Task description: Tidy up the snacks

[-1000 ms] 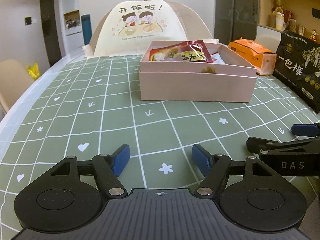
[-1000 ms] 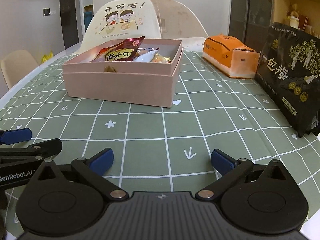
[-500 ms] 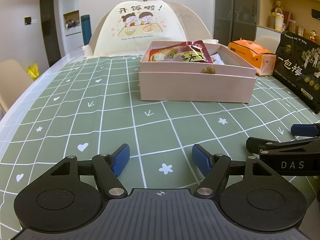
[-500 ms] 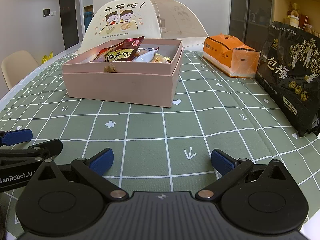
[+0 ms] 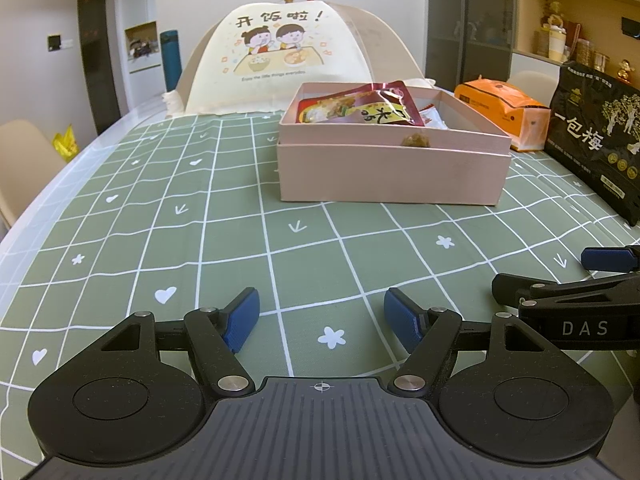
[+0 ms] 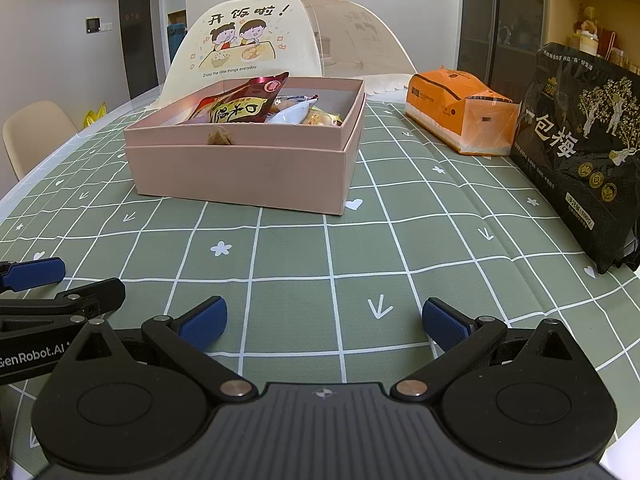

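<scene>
A pink box (image 5: 392, 176) (image 6: 244, 174) stands on the green checked tablecloth, holding a dark red snack packet (image 5: 360, 106) (image 6: 240, 104) and several smaller wrapped snacks (image 6: 300, 114). A small brown lump (image 5: 416, 141) (image 6: 220, 138) sits at its near rim. A large black plum bag (image 5: 596, 136) (image 6: 580, 152) stands at the right. My left gripper (image 5: 322, 316) is open and empty, low over the cloth in front of the box. My right gripper (image 6: 324, 318) is open and empty too, just beside the left one.
A cream mesh food cover (image 5: 280, 56) (image 6: 256, 40) with cartoon children stands behind the box. An orange tissue pack (image 5: 504, 108) (image 6: 460, 112) lies at the back right. A beige chair (image 5: 20, 160) stands past the table's left edge. Shelves (image 5: 580, 20) line the right wall.
</scene>
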`<act>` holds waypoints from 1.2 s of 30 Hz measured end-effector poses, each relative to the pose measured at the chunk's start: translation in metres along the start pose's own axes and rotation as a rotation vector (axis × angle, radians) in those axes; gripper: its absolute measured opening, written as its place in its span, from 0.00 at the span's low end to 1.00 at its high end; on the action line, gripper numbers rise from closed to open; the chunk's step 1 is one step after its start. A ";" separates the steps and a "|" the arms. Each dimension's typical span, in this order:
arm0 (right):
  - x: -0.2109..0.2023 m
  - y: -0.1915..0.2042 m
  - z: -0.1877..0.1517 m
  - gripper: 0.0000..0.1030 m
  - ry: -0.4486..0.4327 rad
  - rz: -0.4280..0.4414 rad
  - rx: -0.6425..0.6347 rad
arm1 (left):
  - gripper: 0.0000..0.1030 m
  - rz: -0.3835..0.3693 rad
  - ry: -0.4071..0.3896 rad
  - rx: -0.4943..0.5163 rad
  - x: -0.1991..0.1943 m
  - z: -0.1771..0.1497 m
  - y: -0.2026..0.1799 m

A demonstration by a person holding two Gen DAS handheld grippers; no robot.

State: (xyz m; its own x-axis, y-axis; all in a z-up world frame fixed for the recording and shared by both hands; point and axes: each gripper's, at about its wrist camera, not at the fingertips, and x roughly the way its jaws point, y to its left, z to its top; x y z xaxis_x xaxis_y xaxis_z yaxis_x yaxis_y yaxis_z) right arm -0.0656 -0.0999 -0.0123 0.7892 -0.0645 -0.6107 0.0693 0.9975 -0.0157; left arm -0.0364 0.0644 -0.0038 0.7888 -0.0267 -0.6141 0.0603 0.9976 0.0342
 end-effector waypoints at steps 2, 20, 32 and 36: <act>0.000 0.000 0.000 1.00 0.000 0.000 0.000 | 0.74 0.000 0.000 0.000 0.000 0.000 0.000; 0.000 0.000 0.000 1.00 0.000 0.000 0.000 | 0.73 0.002 0.000 -0.001 0.000 0.000 -0.002; 0.000 0.000 0.000 1.00 0.000 0.000 0.000 | 0.73 0.004 0.000 -0.002 -0.001 0.000 -0.003; 0.000 0.000 0.000 1.00 0.000 0.000 0.000 | 0.72 0.003 -0.001 -0.001 -0.001 0.000 -0.003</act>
State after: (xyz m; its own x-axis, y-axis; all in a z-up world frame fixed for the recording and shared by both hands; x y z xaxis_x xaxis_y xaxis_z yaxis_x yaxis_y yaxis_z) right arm -0.0659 -0.1001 -0.0120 0.7893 -0.0641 -0.6107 0.0688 0.9975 -0.0157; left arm -0.0375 0.0613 -0.0037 0.7898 -0.0242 -0.6129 0.0578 0.9977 0.0351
